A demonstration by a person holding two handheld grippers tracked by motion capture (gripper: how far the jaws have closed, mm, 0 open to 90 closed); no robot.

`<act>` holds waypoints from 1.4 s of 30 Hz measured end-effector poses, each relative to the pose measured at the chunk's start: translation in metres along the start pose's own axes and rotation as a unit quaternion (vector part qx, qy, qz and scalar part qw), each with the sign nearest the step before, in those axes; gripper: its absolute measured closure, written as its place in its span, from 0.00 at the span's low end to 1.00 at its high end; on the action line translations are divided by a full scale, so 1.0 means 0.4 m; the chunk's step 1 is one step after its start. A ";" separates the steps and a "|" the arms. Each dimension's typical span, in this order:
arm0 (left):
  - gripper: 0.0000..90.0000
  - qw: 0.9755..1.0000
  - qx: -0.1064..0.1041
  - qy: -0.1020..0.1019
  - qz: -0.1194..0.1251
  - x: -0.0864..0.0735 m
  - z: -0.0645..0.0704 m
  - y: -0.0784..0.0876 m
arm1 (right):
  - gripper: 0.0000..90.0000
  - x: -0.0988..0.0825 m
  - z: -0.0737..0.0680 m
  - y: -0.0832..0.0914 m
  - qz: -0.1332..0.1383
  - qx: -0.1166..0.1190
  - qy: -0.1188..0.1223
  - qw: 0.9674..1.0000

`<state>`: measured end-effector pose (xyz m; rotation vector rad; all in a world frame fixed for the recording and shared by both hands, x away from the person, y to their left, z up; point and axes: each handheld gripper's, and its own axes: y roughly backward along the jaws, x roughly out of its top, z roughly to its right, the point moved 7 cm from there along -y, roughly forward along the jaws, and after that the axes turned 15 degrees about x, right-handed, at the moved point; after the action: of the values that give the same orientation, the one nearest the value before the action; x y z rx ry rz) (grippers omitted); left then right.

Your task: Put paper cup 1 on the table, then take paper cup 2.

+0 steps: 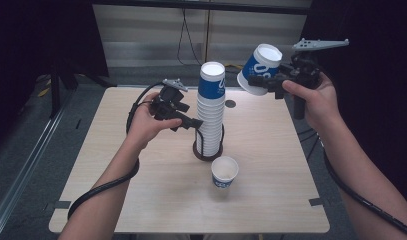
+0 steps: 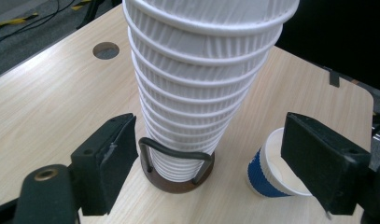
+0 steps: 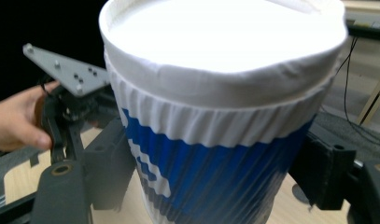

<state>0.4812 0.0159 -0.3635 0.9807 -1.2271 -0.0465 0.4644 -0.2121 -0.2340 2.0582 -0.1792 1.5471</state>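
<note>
Both jaws of the right gripper (image 1: 271, 82) seemingly clasp the cup (image 1: 259, 68).

One camera hangs high on the person's side, looking forward and down over the whole surface (image 1: 141, 200). Another rides the left tongs (image 2: 206, 172), low and close to the cup stack (image 2: 201, 84). The third rides the right tongs (image 3: 211, 182), raised above the stack. The high and left views share the stack (image 1: 211, 110).

White marks on the blue band of the tilted cup (image 1: 259, 68) at two o'clock, perhaps "0", are too blurred to read.
</note>
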 end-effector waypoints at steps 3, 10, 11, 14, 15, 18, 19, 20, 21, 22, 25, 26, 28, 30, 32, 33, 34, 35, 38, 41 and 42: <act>0.20 1.000 -0.001 0.000 0.000 -0.003 0.002 0.000 | 0.26 -0.028 0.005 0.002 -0.010 -0.001 0.001 1.000; 0.20 1.000 -0.006 -0.004 -0.003 -0.015 0.014 -0.001 | 0.26 -0.105 0.007 -0.021 -0.042 0.007 0.002 0.999; 0.20 1.000 -0.008 -0.007 -0.002 -0.016 0.015 -0.001 | 0.26 -0.117 0.006 -0.026 -0.049 0.012 0.000 0.999; 0.20 1.000 -0.010 -0.009 -0.003 -0.020 0.022 -0.001 | 0.26 -0.147 0.003 -0.038 -0.058 0.017 0.001 0.998; 0.20 1.000 -0.012 -0.012 -0.003 -0.022 0.024 -0.001 | 0.26 -0.154 0.002 -0.041 -0.059 0.018 0.000 0.998; 0.20 1.000 -0.015 -0.013 -0.003 -0.027 0.027 0.000 | 0.26 -0.187 0.004 -0.053 -0.071 0.023 -0.001 0.997; 0.20 1.000 -0.014 -0.013 -0.002 -0.028 0.028 0.000 | 0.26 -0.198 0.004 -0.057 -0.074 0.026 -0.001 0.997; 0.20 1.000 -0.015 -0.011 -0.003 -0.030 0.030 0.001 | 0.26 -0.205 0.004 -0.059 -0.077 0.026 0.000 0.997; 0.20 1.000 -0.017 -0.014 -0.004 -0.031 0.033 0.003 | 0.26 -0.211 0.002 -0.062 -0.079 0.027 0.001 0.997; 0.20 1.000 -0.017 -0.016 -0.002 -0.032 0.035 0.005 | 0.26 -0.220 -0.001 -0.066 -0.084 0.031 0.003 0.996; 0.20 1.000 -0.019 -0.022 -0.004 -0.035 0.040 0.011 | 0.26 -0.233 -0.009 -0.075 -0.091 0.035 0.005 0.995; 0.20 1.000 -0.020 -0.022 -0.003 -0.035 0.042 0.014 | 0.26 -0.236 -0.010 -0.077 -0.093 0.037 0.007 0.995; 0.20 0.999 -0.023 -0.025 -0.004 -0.037 0.047 0.019 | 0.26 -0.245 -0.012 -0.083 -0.097 0.039 0.008 0.994; 0.20 0.999 -0.026 -0.031 -0.008 -0.040 0.052 0.021 | 0.26 -0.255 -0.015 -0.091 -0.105 0.043 0.012 0.993; 0.20 0.999 -0.028 -0.027 -0.004 -0.039 0.060 0.023 | 0.26 -0.268 -0.019 -0.100 -0.117 0.044 0.016 0.992; 0.20 0.999 -0.031 -0.032 -0.007 -0.040 0.062 0.025 | 0.26 -0.273 -0.022 -0.104 -0.121 0.047 0.018 0.991; 0.20 0.999 -0.032 -0.033 -0.005 -0.041 0.064 0.026 | 0.26 -0.279 -0.024 -0.110 -0.125 0.050 0.019 0.991; 0.20 0.999 -0.034 -0.034 -0.006 -0.041 0.067 0.026 | 0.26 -0.286 -0.026 -0.115 -0.131 0.052 0.023 0.990; 0.20 0.999 -0.038 -0.035 -0.003 -0.041 0.075 0.029 | 0.26 -0.299 -0.031 -0.128 -0.143 0.057 0.028 0.988; 0.20 0.998 -0.042 -0.037 0.002 -0.036 0.082 0.035 | 0.26 -0.307 -0.036 -0.138 -0.149 0.064 0.030 0.986; 0.20 0.998 -0.044 -0.035 0.005 -0.033 0.086 0.037 | 0.26 -0.310 -0.037 -0.141 -0.151 0.063 0.032 0.986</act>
<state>0.4418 0.0109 -0.3641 0.9029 -1.2832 -0.1260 0.4349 -0.1842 -0.3648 2.0164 0.2505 1.4641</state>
